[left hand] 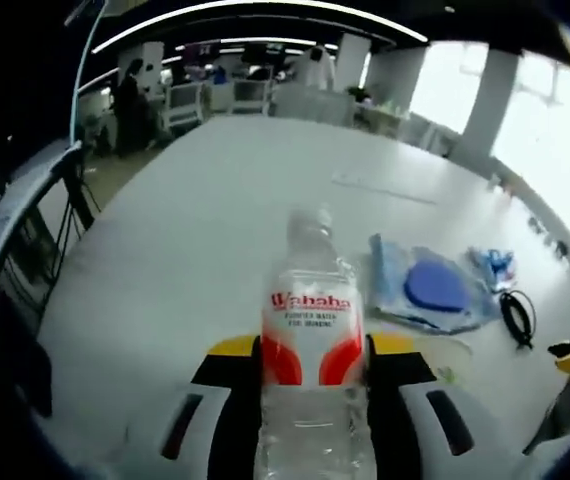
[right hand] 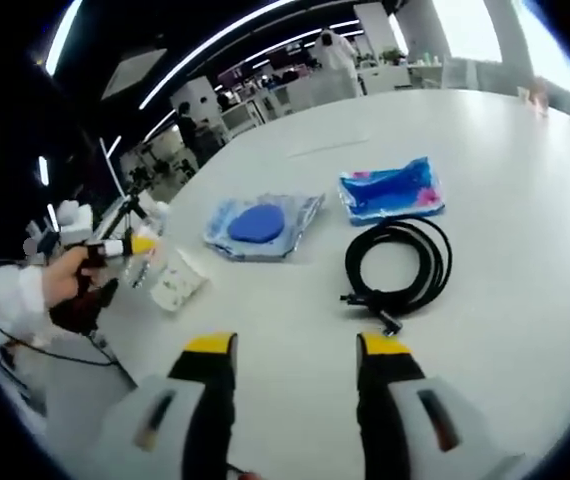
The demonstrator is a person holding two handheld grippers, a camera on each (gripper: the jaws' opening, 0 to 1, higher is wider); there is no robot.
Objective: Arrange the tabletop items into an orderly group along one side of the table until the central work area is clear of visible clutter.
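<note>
A clear water bottle with a red and white label stands between my left gripper's yellow-tipped jaws, which are shut on it. In the right gripper view the same bottle shows at the left, held by the left gripper in a person's hand. My right gripper is open with nothing between its jaws, just short of a coiled black cable. Beyond lie a clear bag with a blue disc and a blue packet.
The white table runs far back, with bare room behind the items. In the left gripper view the bag with the disc, the blue packet and the cable lie to the right. A tripod stands off the table's left edge.
</note>
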